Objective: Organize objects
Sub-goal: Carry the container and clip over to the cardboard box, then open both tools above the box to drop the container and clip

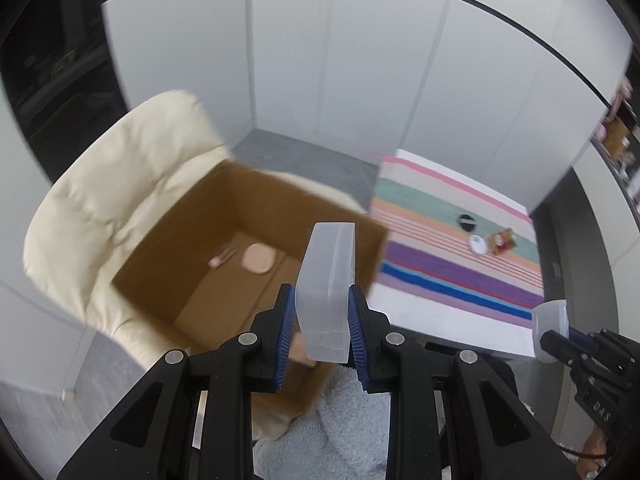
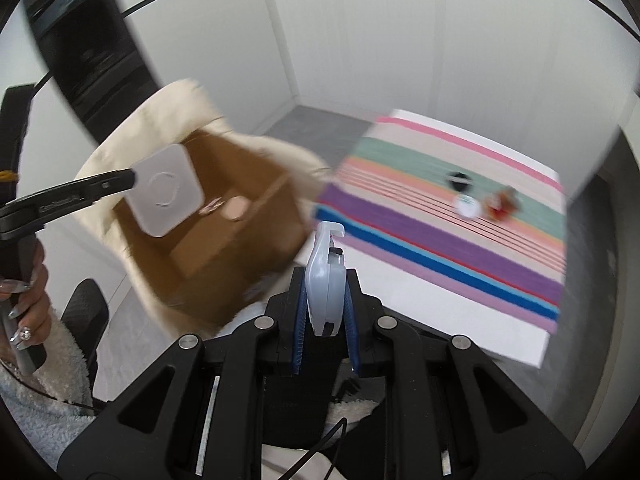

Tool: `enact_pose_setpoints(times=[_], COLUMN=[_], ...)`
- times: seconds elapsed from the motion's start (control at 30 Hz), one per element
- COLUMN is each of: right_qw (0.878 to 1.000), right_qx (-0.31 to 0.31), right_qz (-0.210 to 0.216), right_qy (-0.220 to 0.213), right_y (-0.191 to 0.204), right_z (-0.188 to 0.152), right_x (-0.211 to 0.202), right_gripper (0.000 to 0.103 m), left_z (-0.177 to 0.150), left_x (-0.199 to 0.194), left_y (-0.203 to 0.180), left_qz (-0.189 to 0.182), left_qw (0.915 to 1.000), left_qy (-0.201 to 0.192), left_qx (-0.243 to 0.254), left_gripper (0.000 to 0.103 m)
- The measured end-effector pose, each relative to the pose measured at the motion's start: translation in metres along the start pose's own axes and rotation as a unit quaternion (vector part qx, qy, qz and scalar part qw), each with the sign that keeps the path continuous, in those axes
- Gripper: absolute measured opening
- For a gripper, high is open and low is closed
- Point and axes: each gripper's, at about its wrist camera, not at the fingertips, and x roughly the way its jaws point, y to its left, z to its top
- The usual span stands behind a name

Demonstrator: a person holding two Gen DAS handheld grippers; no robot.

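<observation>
My left gripper [image 1: 322,294] is shut on a frosted white plastic case [image 1: 326,264], held upright above the near wall of an open cardboard box [image 1: 192,216]. In the right wrist view the same case [image 2: 166,190] hangs over the box [image 2: 248,248], at the tip of the left gripper [image 2: 130,179]. My right gripper [image 2: 326,282] is shut on a pale blue-grey plastic dispenser [image 2: 325,276], to the right of the box. The right gripper [image 1: 560,338] also shows at the edge of the left wrist view. A pink round pad [image 1: 259,259] and a small pink item [image 1: 220,259] lie inside the box.
The box sits on a cream cushioned chair [image 1: 108,188]. To the right is a table under a striped cloth [image 1: 452,272], with a black disc [image 1: 466,220], a white disc [image 1: 478,244] and a small brown-red toy [image 1: 502,240]. A hand [image 2: 28,300] grips the left tool.
</observation>
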Motion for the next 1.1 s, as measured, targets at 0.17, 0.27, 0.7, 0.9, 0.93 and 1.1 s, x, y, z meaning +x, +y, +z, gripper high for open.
enact_pose_setpoints(times=[0.17,0.27,0.7,0.9,0.93,1.1], right_qw=[0.997,0.994,0.988,0.994,0.995,0.995], right_qx=[-0.061,-0.081,-0.104,-0.090,-0.090,-0.097], right_qz=[0.056,0.075,0.109,0.055,0.053,0.035], right_qy=[0.003,0.013,0.030,0.007,0.007,0.001], right_y=[0.056,0.078,0.133,0.132,0.133,0.133], right_z=[0.016,0.027,0.084,0.089,0.090,0.088], right_x=[0.028,0.049,0.127,0.141,0.142,0.142], right_gripper=[0.018,0.018,0.040,0.096,0.096,0.096], left_z=[-0.009,-0.010,0.016,0.016,0.015,0.014], left_x=[0.007,0.015,0.079,0.083,0.084,0.089], left_y=[0.036,0.053,0.098,0.115,0.115,0.115], left_qz=[0.034,0.045,0.107,0.083,0.083,0.069], left_qw=[0.9988,0.9979,0.9911,0.9907,0.9909,0.9916], left_qy=[0.003,0.003,-0.026,-0.012,-0.011,0.004], left_qx=[-0.034,-0.047,-0.076,-0.107,-0.106,-0.110], left_gripper=[0.027,0.027,0.083,0.094,0.094,0.094])
